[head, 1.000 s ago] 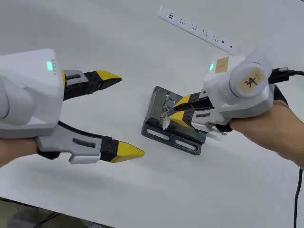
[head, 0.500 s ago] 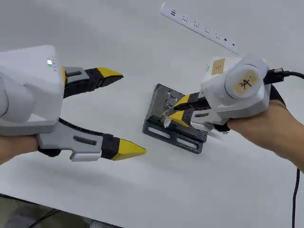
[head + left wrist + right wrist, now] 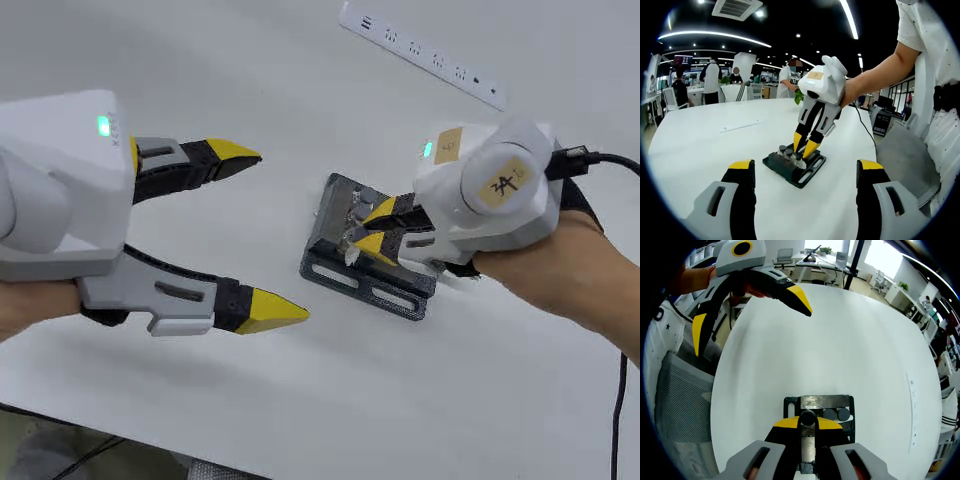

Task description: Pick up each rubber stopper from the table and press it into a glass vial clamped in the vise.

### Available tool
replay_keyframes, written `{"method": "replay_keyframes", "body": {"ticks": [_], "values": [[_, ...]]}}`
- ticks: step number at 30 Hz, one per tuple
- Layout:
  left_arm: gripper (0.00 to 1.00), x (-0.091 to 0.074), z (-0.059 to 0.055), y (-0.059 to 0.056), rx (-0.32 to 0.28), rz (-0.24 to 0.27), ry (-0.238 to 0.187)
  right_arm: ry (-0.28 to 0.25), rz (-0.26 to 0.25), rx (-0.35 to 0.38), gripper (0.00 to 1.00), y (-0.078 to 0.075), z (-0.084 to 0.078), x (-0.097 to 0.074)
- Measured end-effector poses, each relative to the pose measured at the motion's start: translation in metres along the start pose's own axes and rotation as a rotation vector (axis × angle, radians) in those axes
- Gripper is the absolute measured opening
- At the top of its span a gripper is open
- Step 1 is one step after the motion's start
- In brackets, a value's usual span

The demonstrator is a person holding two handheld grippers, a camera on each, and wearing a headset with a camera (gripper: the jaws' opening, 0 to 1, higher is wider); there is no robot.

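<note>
**Head view.** I have the left gripper (image 3: 268, 232) well to the left of the vise (image 3: 345, 275). Its jaws are spread wide and grasp nothing. The right gripper (image 3: 368, 230) comes in from the right of the vise, with its yellow tips drawn close together over the vise's top. A glass vial (image 3: 350, 252) glints just beneath them. The vise sits flat on the white counter (image 3: 300, 400), and a power strip (image 3: 420, 55) lies well beyond it. A tan sticker (image 3: 503, 182) on the right gripper's round end bears a handwritten mark I cannot read. The small print beside the left gripper's green light is too fine to read.

**Left gripper view.** This view shows what the head view hides. A short row of vials stands upright in the vise, long axes square to the counter and dark ends up. The right gripper descends steeply onto the vial at one end of the row.

**Right gripper view.** Looking straight down the vials' axes, I see the rubber stopper (image 3: 807, 417) as a dark disc. The two yellow tips are clenched against its sides. Two more dark tops (image 3: 829, 414) sit beside it along the vise's clamp.
</note>
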State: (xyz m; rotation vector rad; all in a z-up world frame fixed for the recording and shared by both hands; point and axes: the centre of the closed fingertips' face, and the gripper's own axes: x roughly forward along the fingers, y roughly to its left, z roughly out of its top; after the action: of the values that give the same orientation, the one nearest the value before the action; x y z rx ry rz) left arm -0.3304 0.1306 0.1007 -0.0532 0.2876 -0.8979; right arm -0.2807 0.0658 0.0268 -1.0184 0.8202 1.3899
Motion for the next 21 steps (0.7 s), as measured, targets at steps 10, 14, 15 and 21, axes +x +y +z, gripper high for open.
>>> {"method": "replay_keyframes", "body": {"ticks": [10,14,15,21], "values": [[0.82,-0.0006,0.0018,-0.0016,-0.003,0.001,-0.006,-0.004,0.004,-0.008,0.07,0.0002,0.0001,-0.0002],[0.82,-0.0017,0.0016,-0.0024,-0.002,0.003,-0.004,-0.006,0.005,-0.005,0.07,-0.0007,0.0001,0.0001],[0.82,-0.0023,0.0017,-0.0023,-0.002,0.004,-0.004,-0.008,0.007,-0.005,0.08,-0.0001,0.0008,0.0001],[0.81,-0.0044,0.0017,-0.0017,-0.001,0.007,-0.004,-0.028,0.001,0.008,0.11,-0.0009,0.0048,-0.0053]]}}
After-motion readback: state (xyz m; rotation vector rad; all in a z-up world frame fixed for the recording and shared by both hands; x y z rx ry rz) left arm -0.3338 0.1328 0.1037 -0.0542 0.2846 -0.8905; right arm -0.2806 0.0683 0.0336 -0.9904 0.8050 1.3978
